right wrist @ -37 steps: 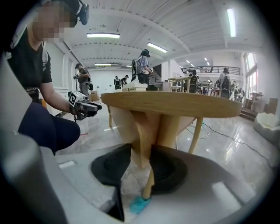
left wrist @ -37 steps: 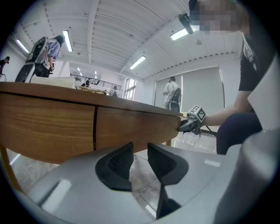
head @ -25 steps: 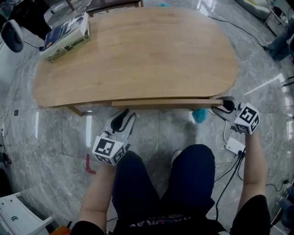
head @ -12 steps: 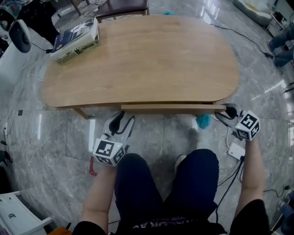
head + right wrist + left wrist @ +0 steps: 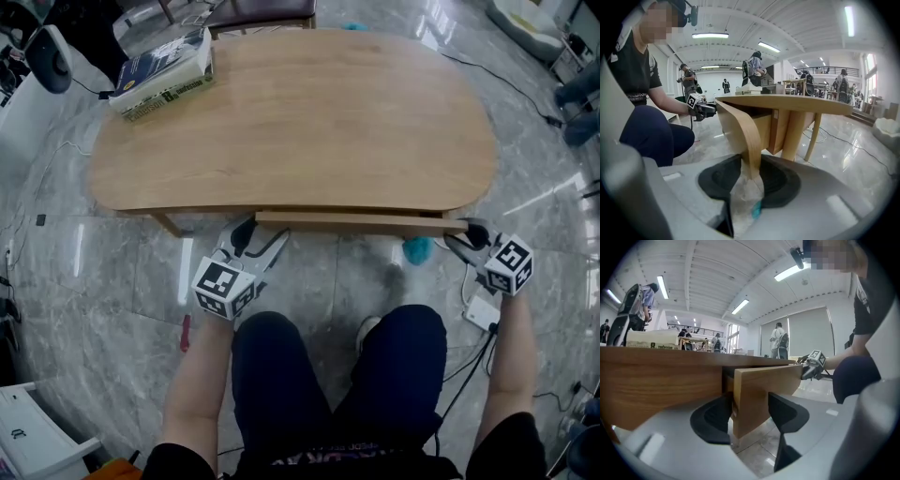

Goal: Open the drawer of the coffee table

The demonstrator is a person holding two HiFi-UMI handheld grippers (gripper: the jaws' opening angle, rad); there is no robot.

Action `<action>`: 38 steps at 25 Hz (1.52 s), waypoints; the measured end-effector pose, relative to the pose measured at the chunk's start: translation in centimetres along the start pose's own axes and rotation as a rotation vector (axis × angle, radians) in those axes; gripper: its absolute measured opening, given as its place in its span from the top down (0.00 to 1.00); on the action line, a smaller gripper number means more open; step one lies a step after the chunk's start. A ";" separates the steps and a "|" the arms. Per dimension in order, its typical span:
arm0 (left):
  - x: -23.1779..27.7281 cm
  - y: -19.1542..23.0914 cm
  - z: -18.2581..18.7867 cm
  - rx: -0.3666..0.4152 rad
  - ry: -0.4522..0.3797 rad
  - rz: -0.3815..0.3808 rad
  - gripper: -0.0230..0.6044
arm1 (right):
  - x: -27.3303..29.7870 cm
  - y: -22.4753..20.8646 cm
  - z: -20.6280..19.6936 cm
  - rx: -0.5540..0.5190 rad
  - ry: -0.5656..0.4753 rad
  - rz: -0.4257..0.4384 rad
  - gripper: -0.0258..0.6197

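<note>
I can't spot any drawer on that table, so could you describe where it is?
Look at the large oval wooden coffee table. Along the edge nearest the person, just under the top, runs the drawer front: a straight, thin wooden strip jutting past the table's curved edge.

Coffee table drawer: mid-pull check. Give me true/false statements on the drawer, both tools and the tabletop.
The light wooden drawer front stands slightly out from the oval wooden coffee table. True.
The left tool is clamped on the drawer front. False: its jaws have just been opening and stand apart, the panel's left end between them.
The right tool grips the drawer front's right end. True.
The blue-covered book lies at the table's near right corner. False: it lies at the far left corner.
</note>
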State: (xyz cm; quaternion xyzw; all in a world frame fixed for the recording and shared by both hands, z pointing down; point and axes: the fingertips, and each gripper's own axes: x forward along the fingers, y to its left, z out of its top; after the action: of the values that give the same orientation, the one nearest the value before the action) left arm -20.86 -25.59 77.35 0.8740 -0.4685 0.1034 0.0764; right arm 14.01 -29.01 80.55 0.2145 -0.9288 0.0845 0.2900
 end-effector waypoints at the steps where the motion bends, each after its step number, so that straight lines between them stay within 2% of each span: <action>1: 0.3 0.0 0.1 -0.010 -0.002 -0.013 0.56 | 0.0 0.0 0.0 0.005 -0.001 -0.003 0.77; 9: 0.3 -0.2 0.0 -0.027 -0.004 -0.009 0.56 | -0.1 0.2 -0.1 0.041 -0.035 -0.076 0.76; 14: -0.9 -1.1 -0.3 -0.015 0.014 -0.025 0.57 | -0.8 1.5 -0.4 0.024 -0.023 -0.072 0.75; 25: -4.1 -3.6 -0.9 -0.065 0.018 -0.032 0.59 | -2.5 5.0 -1.8 0.070 -0.025 -0.132 0.74; 29: -5.3 -4.6 -1.2 -0.067 0.019 -0.038 0.59 | -3.1 6.3 -2.4 0.072 -0.013 -0.130 0.74; 34: -6.7 -5.5 -1.4 -0.048 0.005 -0.022 0.60 | -3.8 7.8 -2.9 0.078 -0.012 -0.143 0.74; 38: -7.5 -5.9 -1.7 -0.064 -0.007 -0.009 0.64 | -4.0 8.4 -3.2 0.087 -0.022 -0.178 0.74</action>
State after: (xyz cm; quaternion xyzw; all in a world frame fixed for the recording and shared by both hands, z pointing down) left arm -20.15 -15.97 76.93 0.8736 -0.4679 0.0848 0.1033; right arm 14.81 -19.21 80.64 0.3094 -0.9048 0.0964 0.2763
